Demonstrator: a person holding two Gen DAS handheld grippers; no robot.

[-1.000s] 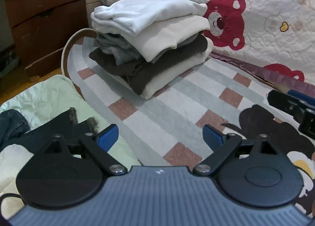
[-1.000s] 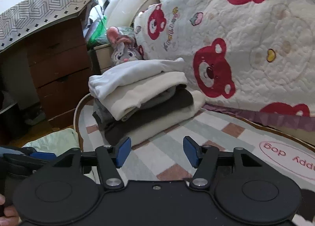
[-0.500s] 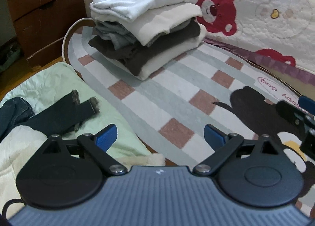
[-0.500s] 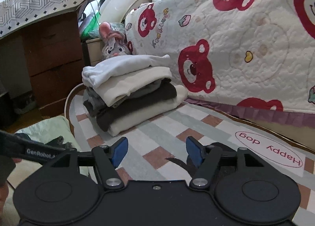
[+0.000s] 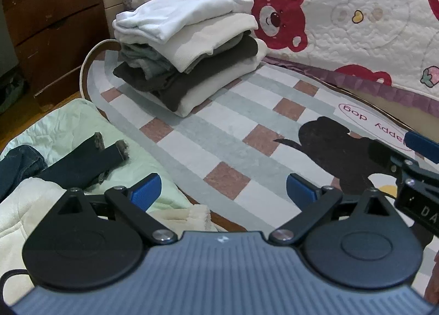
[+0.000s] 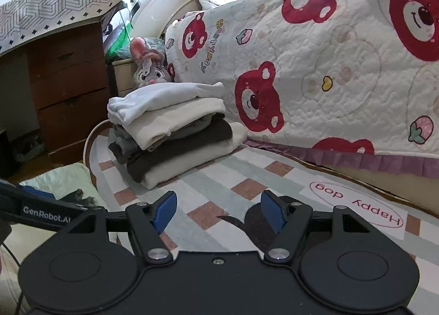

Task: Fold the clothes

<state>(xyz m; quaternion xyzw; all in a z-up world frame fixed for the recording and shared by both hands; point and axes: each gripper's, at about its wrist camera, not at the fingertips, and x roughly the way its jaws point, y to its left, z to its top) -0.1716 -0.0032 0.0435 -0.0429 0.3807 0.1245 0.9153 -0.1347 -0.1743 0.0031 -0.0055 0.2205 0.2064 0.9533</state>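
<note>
Both sets of jaws stand released, nothing between the blue pads: the left gripper point(image 5: 223, 191) and the right gripper point(image 6: 218, 214) hover over the checked rug point(image 5: 227, 134). Further along it sits the stack of folded clothes point(image 5: 189, 48) (white piece on top), just before the bear-print quilt point(image 6: 329, 73). Unfolded dark trousers point(image 5: 82, 164) lie on a pale green cloth point(image 5: 68, 123) at the left.

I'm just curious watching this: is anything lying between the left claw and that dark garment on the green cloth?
Nothing visible does. The left gripper hangs open and empty, and the dark garment lies uncovered on the green cloth, just ahead to its left.
</note>
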